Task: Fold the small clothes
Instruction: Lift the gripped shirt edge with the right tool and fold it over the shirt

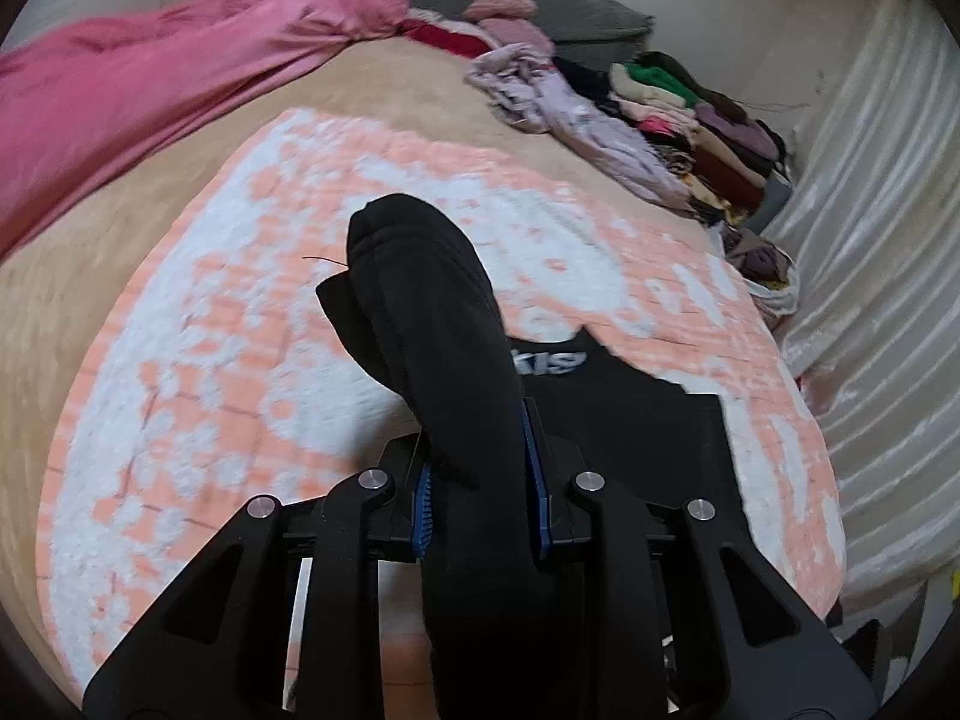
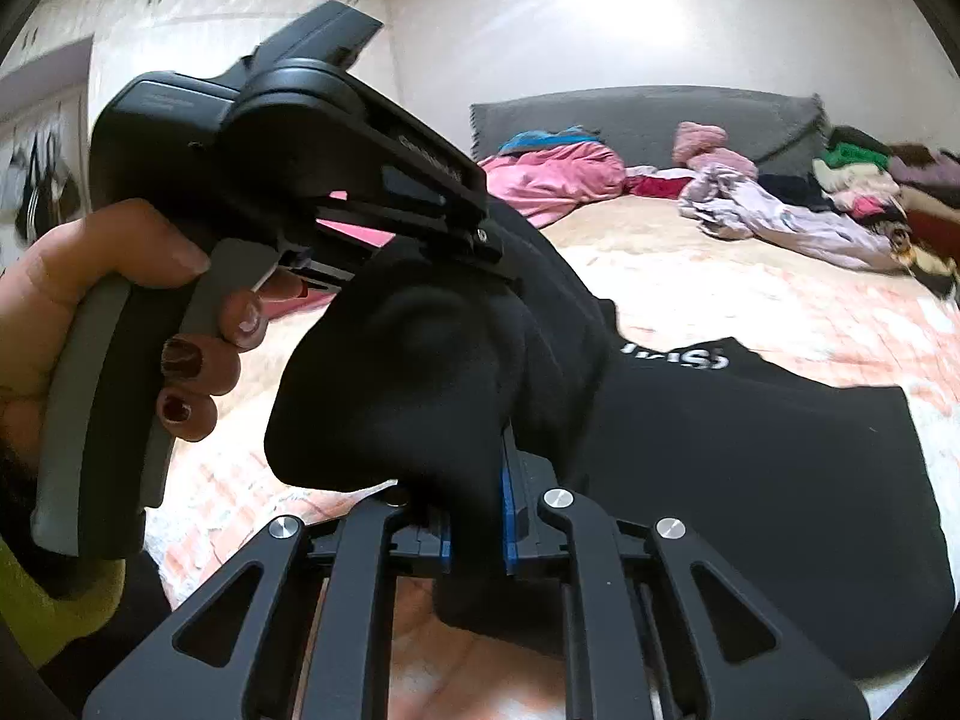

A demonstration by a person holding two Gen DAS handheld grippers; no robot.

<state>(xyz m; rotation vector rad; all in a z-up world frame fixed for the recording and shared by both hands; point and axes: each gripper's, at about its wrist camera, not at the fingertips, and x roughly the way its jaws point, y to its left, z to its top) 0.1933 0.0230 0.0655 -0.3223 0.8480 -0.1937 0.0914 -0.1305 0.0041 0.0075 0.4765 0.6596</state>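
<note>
white lettering (image 2: 678,356) on black garment (image 2: 750,480) partly hidden; folded pile (image 1: 708,138) blurred

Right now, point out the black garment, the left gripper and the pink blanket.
black garment (image 2: 750,480): right wrist view, on the flat part lying on the bed.
left gripper (image 1: 480,504): left wrist view, midway between its blue-padded fingertips, shut on black cloth.
pink blanket (image 1: 150,96): left wrist view, on its broad middle.

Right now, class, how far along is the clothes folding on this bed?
Done: a folded stack sits along the bed's far edge. In hand: both tongs, left and right, are shut on the black garment, lifting one end off the blanket. Left: the loose lilac clothes and pink heap.
</note>
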